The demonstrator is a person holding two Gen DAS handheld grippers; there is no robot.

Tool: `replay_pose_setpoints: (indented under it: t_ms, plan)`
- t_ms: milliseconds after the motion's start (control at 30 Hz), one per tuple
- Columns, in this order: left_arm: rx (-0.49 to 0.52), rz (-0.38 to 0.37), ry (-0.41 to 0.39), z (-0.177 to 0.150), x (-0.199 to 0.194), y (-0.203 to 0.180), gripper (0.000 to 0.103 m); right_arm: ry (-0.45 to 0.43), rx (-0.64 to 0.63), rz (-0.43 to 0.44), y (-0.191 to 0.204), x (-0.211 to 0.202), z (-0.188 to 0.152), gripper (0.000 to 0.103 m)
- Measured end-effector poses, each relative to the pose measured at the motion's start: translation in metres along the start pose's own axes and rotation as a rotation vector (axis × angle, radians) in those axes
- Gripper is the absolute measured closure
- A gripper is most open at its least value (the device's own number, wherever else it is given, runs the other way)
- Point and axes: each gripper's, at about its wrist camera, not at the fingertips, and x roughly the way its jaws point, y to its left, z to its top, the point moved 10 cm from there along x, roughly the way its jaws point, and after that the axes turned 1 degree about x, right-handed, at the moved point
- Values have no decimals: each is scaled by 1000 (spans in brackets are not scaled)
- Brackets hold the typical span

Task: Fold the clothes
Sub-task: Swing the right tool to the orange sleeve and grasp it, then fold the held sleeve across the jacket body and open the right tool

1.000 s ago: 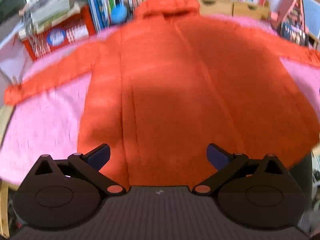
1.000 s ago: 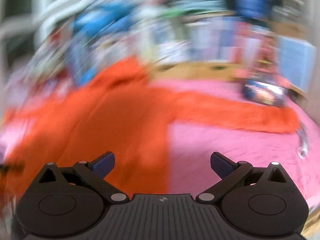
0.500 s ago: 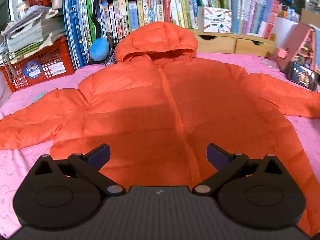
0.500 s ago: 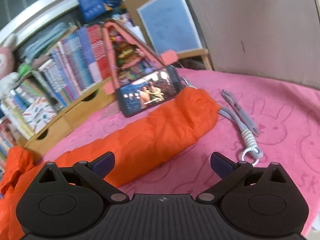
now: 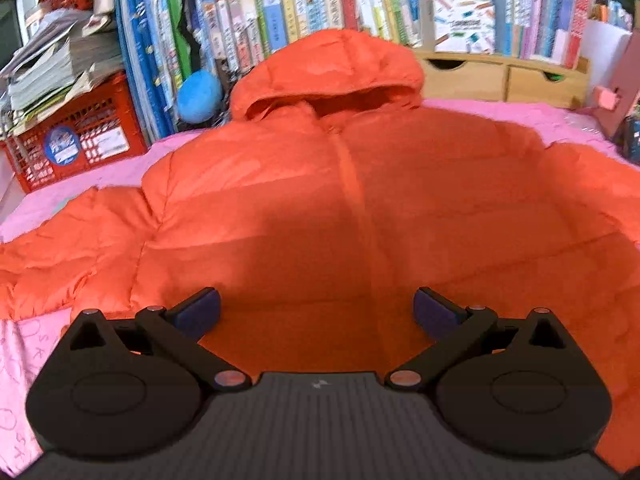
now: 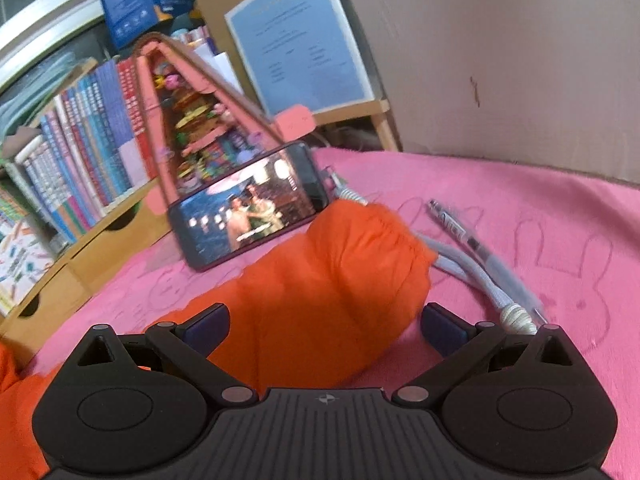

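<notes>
Orange puffer nylon is pretty much all either camera sees right now. Starting at the right gripper [image 6: 325, 322]: jaws spread wide, nothing held, lined up on the cuff end of the jacket's sleeve [image 6: 320, 280], which sits between the two pads. I can't tell if the pads are touching the fabric yet. The left gripper [image 5: 316, 310] is also wide open and empty, hanging over the lower front of the orange jacket [image 5: 360, 208], roughly on the zip line.

The jacket lies face up and spread flat on the pink blanket [image 6: 540, 208], hood [image 5: 332, 72] toward the bookshelf [image 5: 280, 12], sleeves out to both sides.

Handling guess: it's a quilted down-type thing, so light, squishy and springy, and that shell looks slick. A pinch on a fat puffy section will probably just squash air and slide off. I'd go for the elastic cuff edge, where the fabric is gathered and thinner, then carry the sleeve in across the chest.

Stuff to watch near that cuff: a phone [image 6: 248, 212] propped up just behind it, and a pen [image 6: 460, 228] and a pale braided cord [image 6: 488, 284] right beside it on the blanket. The cord looks easy to snag.
</notes>
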Motion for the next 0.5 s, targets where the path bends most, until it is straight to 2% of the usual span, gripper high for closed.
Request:
replay_pose_setpoints:
  t_ms: [67, 133, 200, 300, 433, 500]
  plan:
    - [-29, -23, -15, -4, 6, 4, 0, -5, 0, -14, 0, 6, 4, 1]
    - [-46, -36, -40, -7, 9, 4, 0, 6, -9, -5, 3, 10, 5, 17]
    - [-41, -35, -58, -10, 10, 3, 0, 21, -6, -2, 5, 12, 7, 54]
    - [-48, -42, -60, -10, 10, 2, 0, 66, 48, 49, 7, 12, 7, 72]
    - [-73, -62, -56, -10, 11, 3, 0, 41, 41, 139, 34, -12, 13, 79]
    - [-77, -64, -55, -10, 11, 4, 0, 18, -13, 241, 73, -34, 13, 81]
